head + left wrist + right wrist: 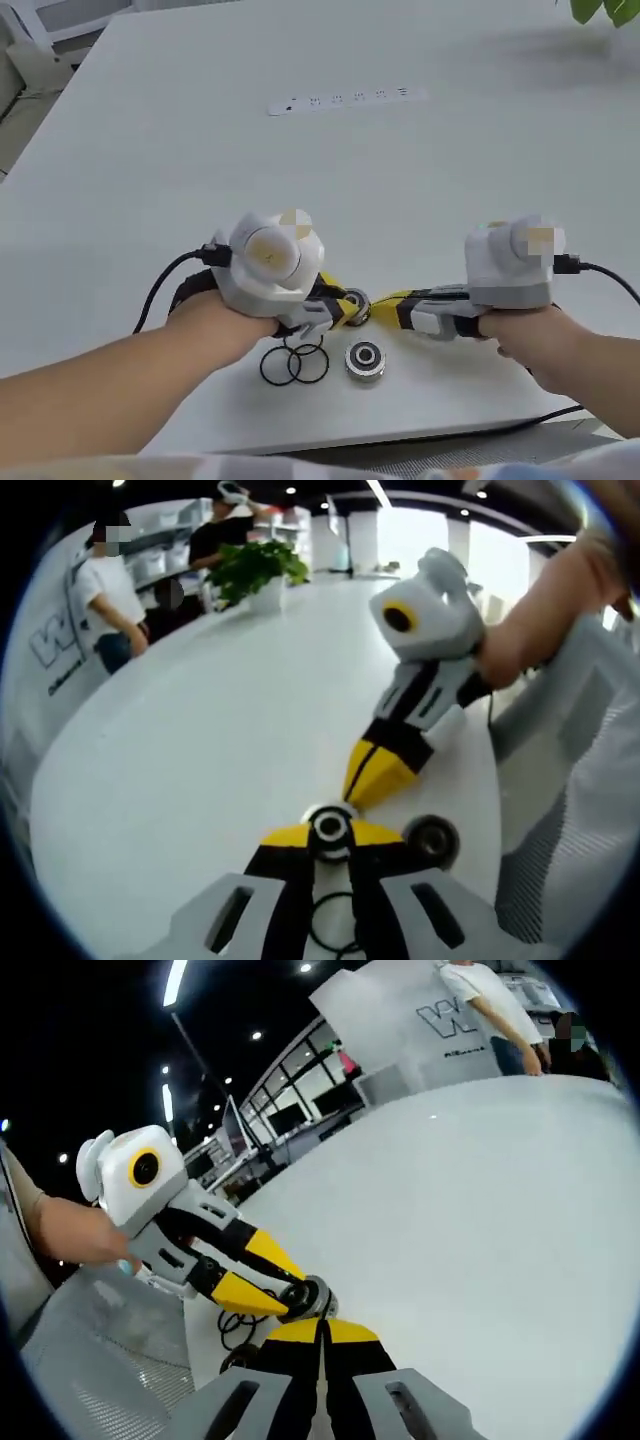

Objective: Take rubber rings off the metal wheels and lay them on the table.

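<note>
left claw (330, 840) clamping wheel (329, 824), right claw (322, 1326) pinched against it

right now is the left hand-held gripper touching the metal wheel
Touching. In the left gripper view the left hand-held gripper has its yellow jaws clamped on both sides of the metal wheel.

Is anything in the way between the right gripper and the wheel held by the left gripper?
Nothing visible. The right gripper has its closed tips right at the wheel clamped in the left gripper, with nothing between.
</note>
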Motion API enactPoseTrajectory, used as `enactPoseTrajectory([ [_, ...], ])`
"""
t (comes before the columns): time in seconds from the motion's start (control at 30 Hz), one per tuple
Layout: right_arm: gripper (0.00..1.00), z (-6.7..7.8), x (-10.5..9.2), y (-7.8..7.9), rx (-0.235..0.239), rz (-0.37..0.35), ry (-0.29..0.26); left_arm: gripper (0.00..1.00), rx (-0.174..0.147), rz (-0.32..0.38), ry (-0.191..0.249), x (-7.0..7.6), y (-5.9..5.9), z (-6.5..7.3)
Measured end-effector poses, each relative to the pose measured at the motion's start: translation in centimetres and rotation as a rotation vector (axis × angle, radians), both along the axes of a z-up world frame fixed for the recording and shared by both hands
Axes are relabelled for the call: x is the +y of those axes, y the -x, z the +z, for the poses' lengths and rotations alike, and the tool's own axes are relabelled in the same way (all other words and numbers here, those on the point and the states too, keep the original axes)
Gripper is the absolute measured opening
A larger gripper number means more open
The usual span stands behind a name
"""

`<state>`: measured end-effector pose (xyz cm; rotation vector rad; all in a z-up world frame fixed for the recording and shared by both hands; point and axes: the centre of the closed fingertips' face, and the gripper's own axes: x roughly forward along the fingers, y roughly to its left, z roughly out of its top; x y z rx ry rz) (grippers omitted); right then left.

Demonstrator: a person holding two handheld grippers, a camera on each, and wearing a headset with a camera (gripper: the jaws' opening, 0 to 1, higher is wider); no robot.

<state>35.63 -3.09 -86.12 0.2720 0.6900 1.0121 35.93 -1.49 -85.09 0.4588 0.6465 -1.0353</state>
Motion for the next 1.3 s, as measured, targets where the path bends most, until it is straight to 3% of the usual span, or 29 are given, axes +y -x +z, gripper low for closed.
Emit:
enactPoseTrajectory([
  [0.07, 0.0, 0.4, -0.2, -0.3, -0.004, -0.02, -0.017, 0.12, 0.0, 0.0, -0.003, 0.0, 0.0, 0.0],
  [0.1, 0.0, 0.7, -0.2, -0.3, 0.027, -0.04, -0.051, 0.12, 0.001, 0.001, -0.004, 0.0, 0.0, 0.0],
  [0.43, 0.0, 1.3, 0.0, -0.1, 0.067, -0.067, -0.103, 0.12, -0.006, 0.005, -0.02, -0.2, 0.0, 0.0],
  [0.97, 0.0, 1.8, 0.6, 0.2, 0.059, -0.05, -0.11, 0.11, -0.001, 0.014, -0.024, -0.3, 0.0, 0.0],
  [1.3, 0.0, 1.9, 0.8, 0.5, 0.081, -0.047, -0.134, 0.11, -0.003, 0.015, -0.028, -0.3, 0.2, 0.0],
])
